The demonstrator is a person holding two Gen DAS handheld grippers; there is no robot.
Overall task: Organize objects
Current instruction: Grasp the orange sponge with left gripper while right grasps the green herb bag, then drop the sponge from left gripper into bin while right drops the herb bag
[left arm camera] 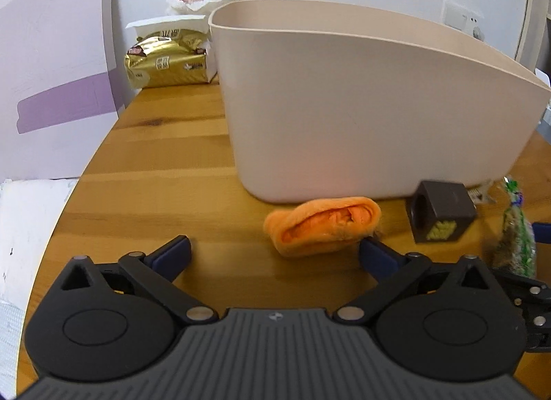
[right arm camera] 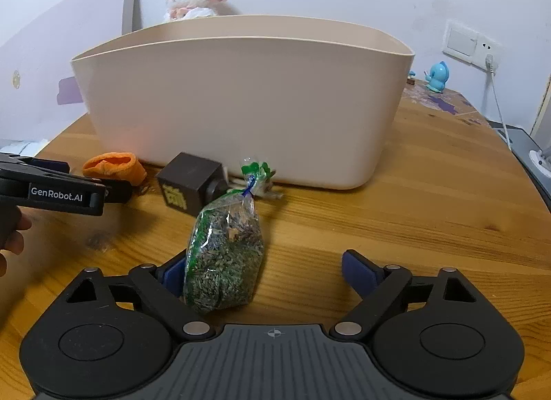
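Between your right gripper's [right arm camera: 272, 271] wide-spread fingers lies the bag of herbs [right arm camera: 224, 255], touching the left pad; your left gripper [left arm camera: 273, 252], also spread, sits just short of the orange cloth [left arm camera: 322, 226] before the tub [left arm camera: 361, 107].

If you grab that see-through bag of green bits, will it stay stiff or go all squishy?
The bag would probably squish and sag, since it is thin clear plastic full of loose little flakes. It likely feels light, as the filling looks dried. The smooth plastic may slip, so the tied neck looks the safer spot. The right tool stands open around it.
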